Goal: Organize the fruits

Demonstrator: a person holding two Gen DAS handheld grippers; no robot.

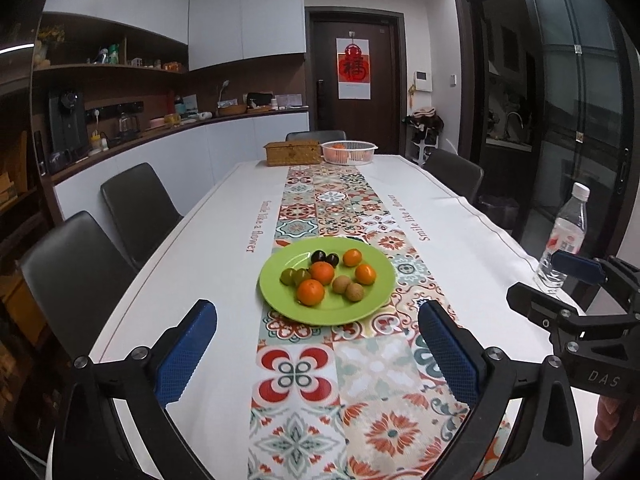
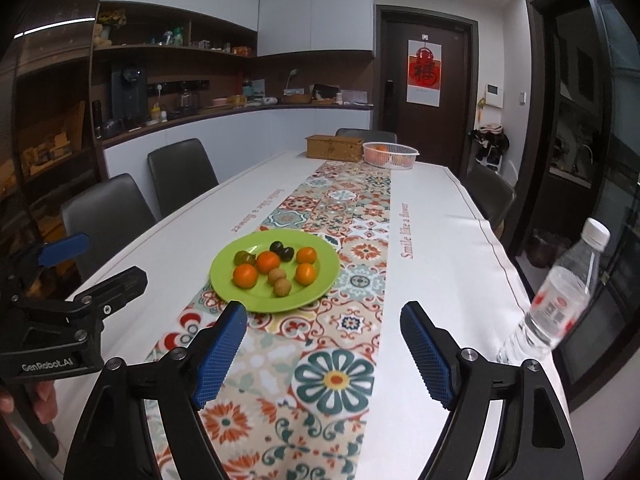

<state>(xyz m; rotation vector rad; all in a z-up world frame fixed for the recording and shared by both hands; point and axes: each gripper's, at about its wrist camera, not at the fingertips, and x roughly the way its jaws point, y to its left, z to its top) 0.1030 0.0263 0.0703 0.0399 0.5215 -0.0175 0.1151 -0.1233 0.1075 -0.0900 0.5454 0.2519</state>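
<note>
Nearest, the left tongs [image 1: 316, 354] gape wide and empty above the patterned floral runner [image 1: 320, 392]; the right tongs [image 2: 324, 354] stand open too, nothing between them. Just beyond, the round green plate [image 1: 360, 308] on the white-clothed table [image 1: 200, 280] carries oranges, brown nuts, dark and green fruits. Far end: woven box [image 1: 293, 153], white plastic basket [image 1: 349, 152].

Water bottle [image 2: 560, 300] blurred; base hidden
</note>
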